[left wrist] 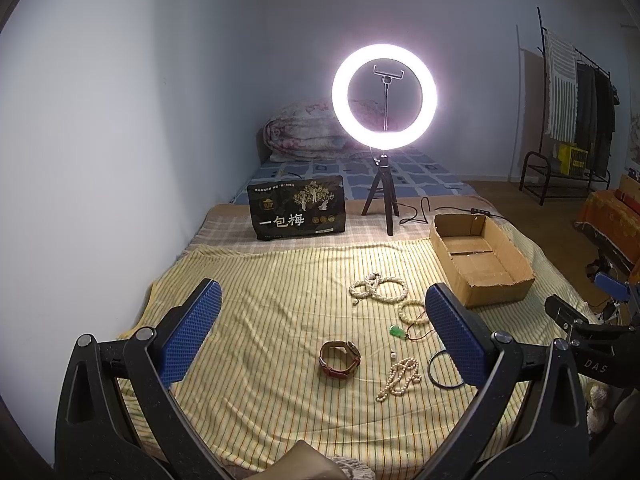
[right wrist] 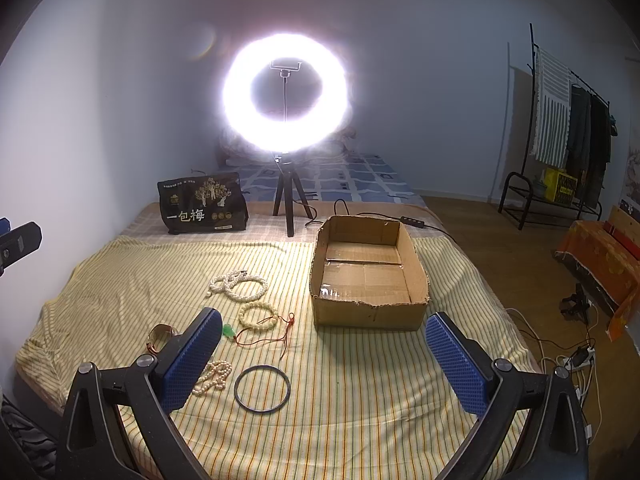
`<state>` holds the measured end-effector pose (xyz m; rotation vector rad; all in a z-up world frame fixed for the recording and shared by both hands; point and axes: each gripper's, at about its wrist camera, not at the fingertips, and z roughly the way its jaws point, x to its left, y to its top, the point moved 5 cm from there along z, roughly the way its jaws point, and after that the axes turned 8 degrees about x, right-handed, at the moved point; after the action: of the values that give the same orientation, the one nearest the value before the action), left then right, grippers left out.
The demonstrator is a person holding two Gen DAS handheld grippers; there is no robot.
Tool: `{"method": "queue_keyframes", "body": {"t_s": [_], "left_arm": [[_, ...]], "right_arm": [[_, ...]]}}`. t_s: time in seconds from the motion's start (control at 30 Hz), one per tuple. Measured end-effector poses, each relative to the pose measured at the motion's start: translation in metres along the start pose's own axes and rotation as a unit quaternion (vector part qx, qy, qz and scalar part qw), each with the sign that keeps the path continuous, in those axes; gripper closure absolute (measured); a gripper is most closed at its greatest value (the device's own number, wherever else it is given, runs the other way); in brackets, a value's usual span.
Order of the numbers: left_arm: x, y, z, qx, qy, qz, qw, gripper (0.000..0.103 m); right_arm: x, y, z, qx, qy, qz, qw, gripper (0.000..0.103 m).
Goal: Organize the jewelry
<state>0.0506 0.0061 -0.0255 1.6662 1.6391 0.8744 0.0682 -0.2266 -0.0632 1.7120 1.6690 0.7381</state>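
Both my tongs hover over the bed, tilted down, jaws spread wide, nothing between them.

Left tongs [left wrist: 320, 328]: released. Just ahead between the blue pads, on the yellow striped sheet [left wrist: 248, 280], lies a brown leather strap bracelet [left wrist: 339, 359]. To its right, a heap of cream beads [left wrist: 399, 378], with a green pendant on a red cord [left wrist: 397, 331] beyond it. Farther ahead, a cluster of white bead bracelets [left wrist: 378, 286], then a single pale bead bracelet [left wrist: 412, 312] close to the right pad. A dark bangle [left wrist: 436, 368] is partly hidden behind that pad.

Right tongs [right wrist: 323, 354]: released. The bead heap sits against the left pad; the bangle lies flat just right of it, inside the span. The other bracelets lie ahead on the left. An open cardboard box [right wrist: 370, 314] stands ahead, near the right pad, apart from all the jewelry.

Beyond: a black snack bag [right wrist: 202, 208] and a lit ring light [right wrist: 285, 94] on its tripod.
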Motion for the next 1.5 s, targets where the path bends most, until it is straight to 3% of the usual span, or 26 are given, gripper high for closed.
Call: {"method": "queue_keyframes", "body": {"t_s": [1.5], "left_arm": [[-0.0013, 0.0029, -0.0048, -0.007, 0.004, 0.003, 1.0000, 0.000]], "right_arm": [[0.0012, -0.0017, 0.0004, 0.004, 0.002, 0.001, 1.000, 0.000]]}}
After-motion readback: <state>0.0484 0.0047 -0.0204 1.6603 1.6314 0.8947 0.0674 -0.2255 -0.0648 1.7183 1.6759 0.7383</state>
